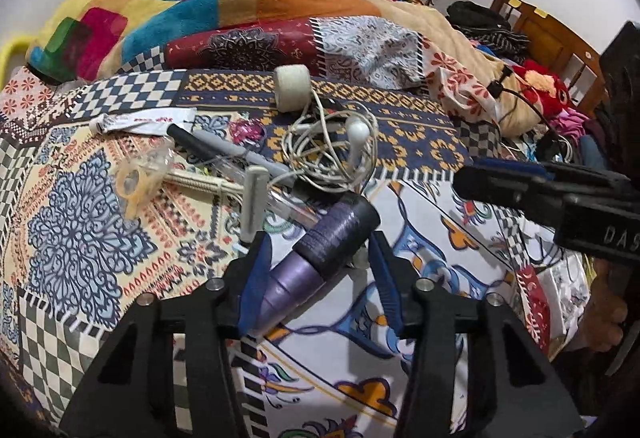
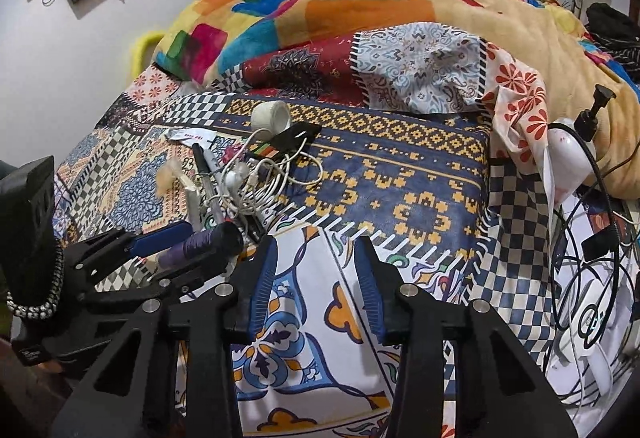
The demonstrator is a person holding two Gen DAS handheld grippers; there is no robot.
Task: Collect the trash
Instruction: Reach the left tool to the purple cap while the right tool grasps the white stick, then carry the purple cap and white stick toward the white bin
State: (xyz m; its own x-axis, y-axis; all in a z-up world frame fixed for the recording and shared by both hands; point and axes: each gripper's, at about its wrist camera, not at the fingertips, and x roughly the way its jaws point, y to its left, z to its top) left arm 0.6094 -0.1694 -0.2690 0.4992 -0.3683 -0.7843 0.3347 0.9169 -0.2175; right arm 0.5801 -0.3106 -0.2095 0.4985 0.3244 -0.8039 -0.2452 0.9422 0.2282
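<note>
The left gripper half-closes around a purple thread cone, probably touching, to lift it; the right gripper hangs part-open and empty.

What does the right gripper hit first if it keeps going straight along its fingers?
Probably bare bedsheet. Nothing lies between the right gripper fingers; the cable tangle sits off to the left, though depth is unclear.

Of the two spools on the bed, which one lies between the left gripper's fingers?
The purple thread spool, between the left gripper fingers; the white spool lies farther back by the tangled cable.
</note>
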